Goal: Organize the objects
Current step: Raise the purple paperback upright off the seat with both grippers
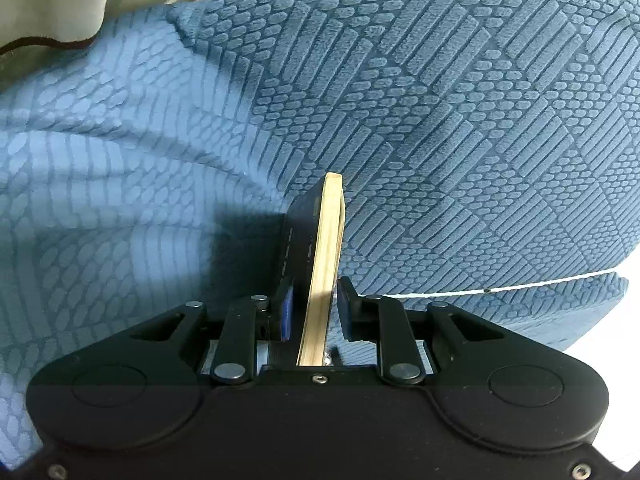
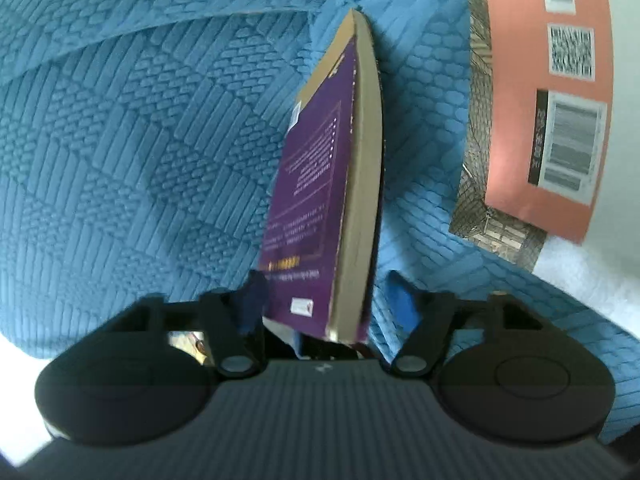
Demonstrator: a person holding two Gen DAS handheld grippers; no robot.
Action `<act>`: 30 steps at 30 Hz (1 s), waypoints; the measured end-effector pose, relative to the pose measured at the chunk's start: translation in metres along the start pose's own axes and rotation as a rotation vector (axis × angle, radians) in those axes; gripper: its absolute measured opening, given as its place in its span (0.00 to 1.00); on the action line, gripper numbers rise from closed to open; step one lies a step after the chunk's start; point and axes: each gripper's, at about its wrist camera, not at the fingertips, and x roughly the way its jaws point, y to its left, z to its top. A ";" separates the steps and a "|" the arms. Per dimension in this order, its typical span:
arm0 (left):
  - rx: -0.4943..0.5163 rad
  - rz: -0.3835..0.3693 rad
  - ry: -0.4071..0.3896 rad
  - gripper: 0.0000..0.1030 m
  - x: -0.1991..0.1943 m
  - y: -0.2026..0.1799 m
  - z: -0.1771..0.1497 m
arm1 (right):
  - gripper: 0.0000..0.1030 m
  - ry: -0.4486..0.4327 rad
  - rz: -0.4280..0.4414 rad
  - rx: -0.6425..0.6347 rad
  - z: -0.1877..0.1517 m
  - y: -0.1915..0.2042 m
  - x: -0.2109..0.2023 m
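Between the fingers of the left gripper [image 1: 316, 312], a thin dark-covered book [image 1: 320, 264] stands on edge over a blue quilted bedspread [image 1: 440, 100], its cream page block facing the camera. The left pad lies against the cover; a sliver of gap shows at the right pad, so whether the clamp is firm cannot be told. Slim and stiff, it probably weighs little, and a grip low on the covers near the page edge looks sound.

Farther right, the right gripper [image 2: 320, 300] straddles a thicker purple paperback [image 2: 320, 184], also on edge, with its jaws partly spread and the right pad clear of the book, so no grip is made. This book looks heavier and more flexible, likely to sag or fan open unless pinched across both covers. At far right, a salmon-backed book [image 2: 532, 100] lies flat, barcodes up.
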 end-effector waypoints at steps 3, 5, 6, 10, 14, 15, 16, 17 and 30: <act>0.017 0.028 -0.013 0.20 -0.001 -0.003 0.000 | 0.32 -0.006 -0.008 0.006 -0.002 0.002 0.005; 0.016 0.040 -0.010 0.20 0.000 -0.003 0.001 | 0.24 -0.015 -0.006 -0.014 -0.001 0.008 0.003; 0.006 0.035 -0.002 0.21 0.000 -0.001 0.002 | 0.20 -0.017 -0.009 -0.025 0.000 0.011 0.003; -0.006 0.019 -0.004 0.32 0.002 0.000 0.002 | 0.15 -0.053 -0.039 -0.086 0.008 0.028 -0.008; -0.024 -0.003 0.000 0.33 0.005 0.002 0.000 | 0.15 -0.069 -0.040 -0.106 0.020 0.035 -0.021; -0.033 -0.002 0.000 0.33 0.007 0.003 -0.001 | 0.15 -0.070 -0.041 -0.112 0.023 0.036 -0.024; -0.044 0.001 -0.001 0.33 0.008 0.004 -0.002 | 0.15 -0.066 -0.041 -0.118 0.026 0.037 -0.027; -0.056 0.004 -0.002 0.33 0.010 0.005 -0.003 | 0.15 -0.060 -0.044 -0.124 0.028 0.038 -0.030; -0.047 0.081 0.005 0.14 0.026 0.000 -0.024 | 0.15 -0.034 -0.085 -0.180 0.048 0.039 -0.053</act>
